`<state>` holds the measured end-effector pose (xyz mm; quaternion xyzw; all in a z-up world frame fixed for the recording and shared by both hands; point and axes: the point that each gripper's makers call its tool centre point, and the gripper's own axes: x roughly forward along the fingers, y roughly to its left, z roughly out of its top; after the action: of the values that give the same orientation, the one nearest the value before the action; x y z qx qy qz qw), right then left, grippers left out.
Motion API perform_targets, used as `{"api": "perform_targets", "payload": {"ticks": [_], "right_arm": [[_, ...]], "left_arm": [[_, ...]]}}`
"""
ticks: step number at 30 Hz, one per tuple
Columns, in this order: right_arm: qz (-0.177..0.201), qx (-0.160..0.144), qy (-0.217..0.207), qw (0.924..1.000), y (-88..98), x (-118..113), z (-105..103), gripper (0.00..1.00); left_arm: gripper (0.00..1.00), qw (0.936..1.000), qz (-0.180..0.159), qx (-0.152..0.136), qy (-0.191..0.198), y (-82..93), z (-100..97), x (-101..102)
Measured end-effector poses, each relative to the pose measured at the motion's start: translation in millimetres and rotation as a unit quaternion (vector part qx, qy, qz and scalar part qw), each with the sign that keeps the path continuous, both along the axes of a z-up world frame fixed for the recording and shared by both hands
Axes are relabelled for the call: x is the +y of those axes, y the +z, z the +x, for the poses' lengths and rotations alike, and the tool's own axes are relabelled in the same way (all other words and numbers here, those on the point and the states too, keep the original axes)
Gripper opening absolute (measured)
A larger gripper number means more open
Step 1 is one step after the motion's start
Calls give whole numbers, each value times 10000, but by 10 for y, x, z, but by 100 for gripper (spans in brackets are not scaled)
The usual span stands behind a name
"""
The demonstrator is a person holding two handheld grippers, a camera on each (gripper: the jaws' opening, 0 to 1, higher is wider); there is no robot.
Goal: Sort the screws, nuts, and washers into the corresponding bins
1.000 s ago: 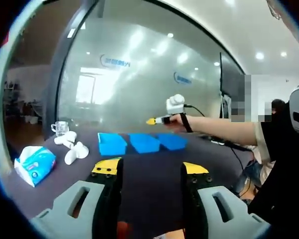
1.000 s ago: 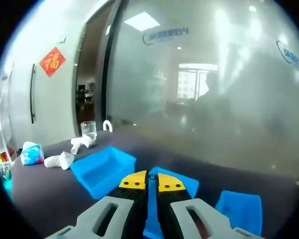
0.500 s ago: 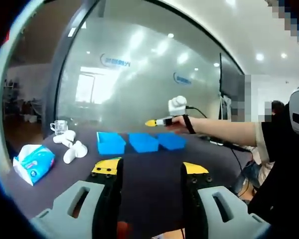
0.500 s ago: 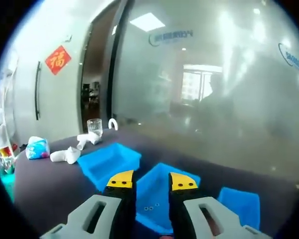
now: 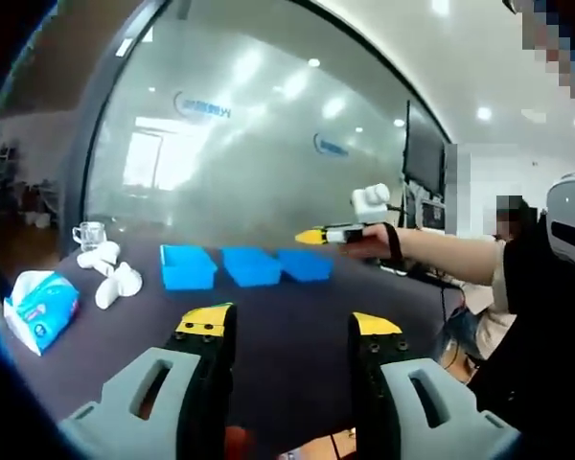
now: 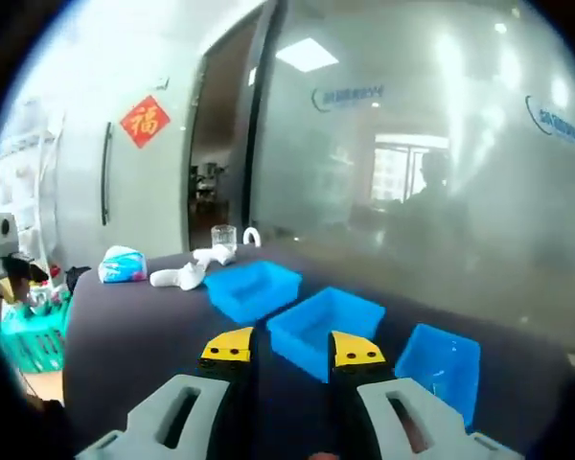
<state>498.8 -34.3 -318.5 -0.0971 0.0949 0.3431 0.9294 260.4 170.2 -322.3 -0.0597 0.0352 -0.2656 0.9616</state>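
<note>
The bins are what my coming move turns on, and no screw, nut or washer is clear to me on the table. Nearest in the left gripper view is my left gripper, its jaws well apart with nothing between them, over bare dark table top. Beyond it, in the middle distance, three blue bins stand in one row whose long axis runs across, left to right, just beside one another. To the left of the row lie a tissue pack, some white crumpled things and a glass further back.

My right gripper is the nearer one to the bins. In the left gripper view it hangs at the right end of the row, a little above it. In its own view the jaws stand partly open and hold nothing, and the middle bin lies just ahead of the tips, one bin further left, one to the right.

I judge that the right one should work there, while the left must travel far.
</note>
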Motion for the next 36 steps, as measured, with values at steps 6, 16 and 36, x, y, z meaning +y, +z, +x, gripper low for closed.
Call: {"api": "perform_targets", "payload": {"ticks": [6,16,36], "right_arm": [[-29,49,199,9998,-70,-229,-471,25],[-261,289,236,9990,-314,-644,-965,26],[-949,793,595,9905,-567,-925,-1293,26]], "left_arm": [[45,9991,101,65,-404,-41,-12,-176],[45,9973,234,152,-681,-76,-32,-353],[45,9964,378,254,-713,-141,-37,-419]]}}
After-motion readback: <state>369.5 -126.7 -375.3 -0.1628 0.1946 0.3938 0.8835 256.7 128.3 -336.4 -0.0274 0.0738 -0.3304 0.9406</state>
